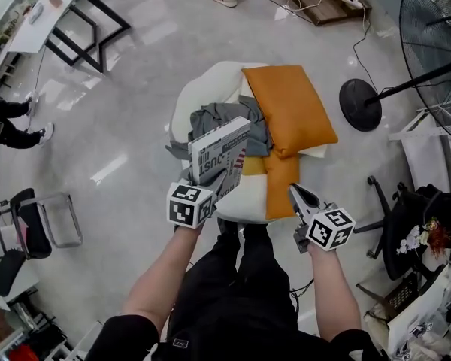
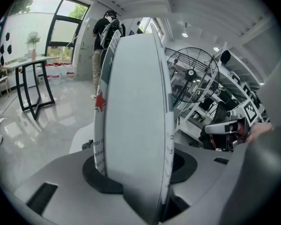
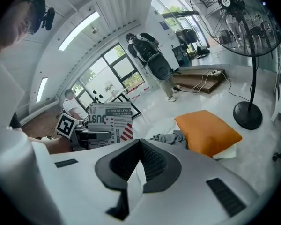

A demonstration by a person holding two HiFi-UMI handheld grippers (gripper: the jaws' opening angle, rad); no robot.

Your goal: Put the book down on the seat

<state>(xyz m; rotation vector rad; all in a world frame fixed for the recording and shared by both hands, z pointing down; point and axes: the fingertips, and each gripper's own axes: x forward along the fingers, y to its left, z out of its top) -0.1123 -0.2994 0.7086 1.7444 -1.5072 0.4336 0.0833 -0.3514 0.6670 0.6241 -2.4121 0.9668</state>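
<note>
Left gripper (image 1: 214,185) clamped on book (image 1: 219,149), over seat (image 1: 199,96) — right gripper (image 3: 139,146) jaws together, empty, near seat's front.

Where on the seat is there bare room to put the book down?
Bare: the white front of the seat, between the book in the left gripper and the front orange cushion. Crowded: the back, under the grey garment and the large orange cushion.

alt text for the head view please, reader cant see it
Seen from above, the left gripper clamps a book over the near side of a white seat that holds grey clothes and an orange cushion. The right gripper hangs empty, jaws together, by the seat's front edge.
</note>
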